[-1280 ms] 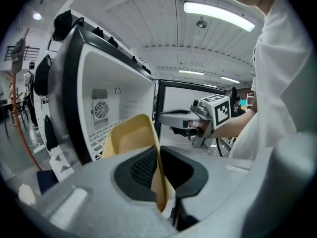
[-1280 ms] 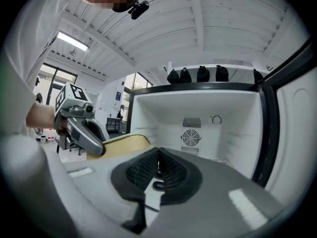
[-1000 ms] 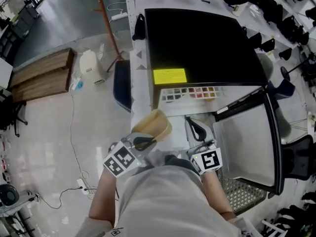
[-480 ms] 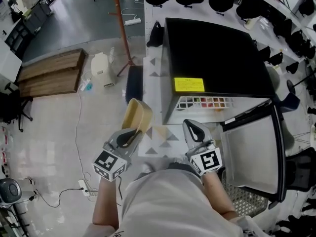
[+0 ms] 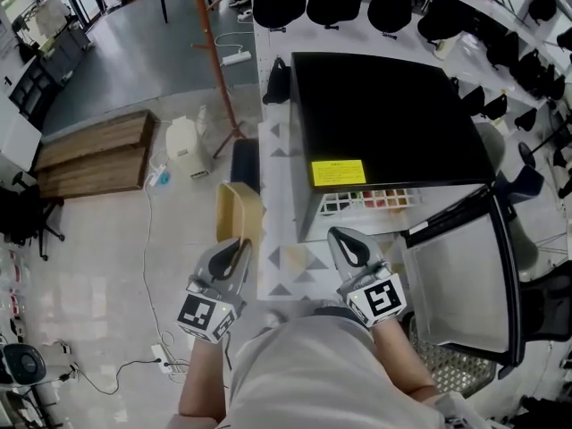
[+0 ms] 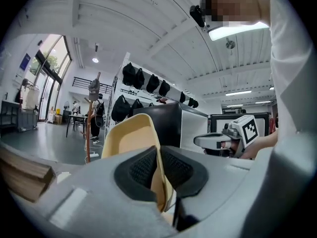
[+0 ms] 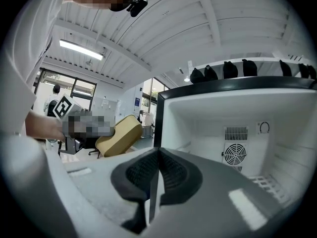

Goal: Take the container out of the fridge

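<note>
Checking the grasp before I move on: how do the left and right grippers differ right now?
The left gripper is shut on the wall of the tan container; the right gripper is shut on nothing. The left gripper is off to the left of the fridge, while the right gripper points into the fridge's open front. Both have their fingers closed, and both are outside the fridge.

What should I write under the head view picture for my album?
Left gripper holds a tan container outside the open black fridge; right gripper shut, empty.
</note>
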{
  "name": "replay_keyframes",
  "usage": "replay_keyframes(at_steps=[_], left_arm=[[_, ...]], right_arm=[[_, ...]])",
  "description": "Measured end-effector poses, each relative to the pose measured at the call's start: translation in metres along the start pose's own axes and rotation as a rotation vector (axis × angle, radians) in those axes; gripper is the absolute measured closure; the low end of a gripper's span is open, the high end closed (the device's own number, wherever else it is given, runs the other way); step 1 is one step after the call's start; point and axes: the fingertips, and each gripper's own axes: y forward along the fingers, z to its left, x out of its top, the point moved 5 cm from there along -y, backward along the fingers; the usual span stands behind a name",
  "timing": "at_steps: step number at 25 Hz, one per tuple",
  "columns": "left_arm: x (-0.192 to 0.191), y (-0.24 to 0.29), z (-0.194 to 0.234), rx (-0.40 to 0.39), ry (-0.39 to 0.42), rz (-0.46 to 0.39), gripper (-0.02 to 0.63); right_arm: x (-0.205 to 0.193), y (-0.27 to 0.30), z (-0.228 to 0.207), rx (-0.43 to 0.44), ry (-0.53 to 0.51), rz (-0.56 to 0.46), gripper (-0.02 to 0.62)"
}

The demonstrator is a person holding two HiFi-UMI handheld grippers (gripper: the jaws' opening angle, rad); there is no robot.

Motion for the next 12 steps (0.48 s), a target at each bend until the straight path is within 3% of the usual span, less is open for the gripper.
replay_keyframes(at_steps=[12], left_arm=[[0.017, 0.009, -0.002, 0.037, 0.018, -0.068, 0.574]], right_arm=[[0.008, -0.002, -0.006, 0.003, -0.013, -0.045, 0.592]])
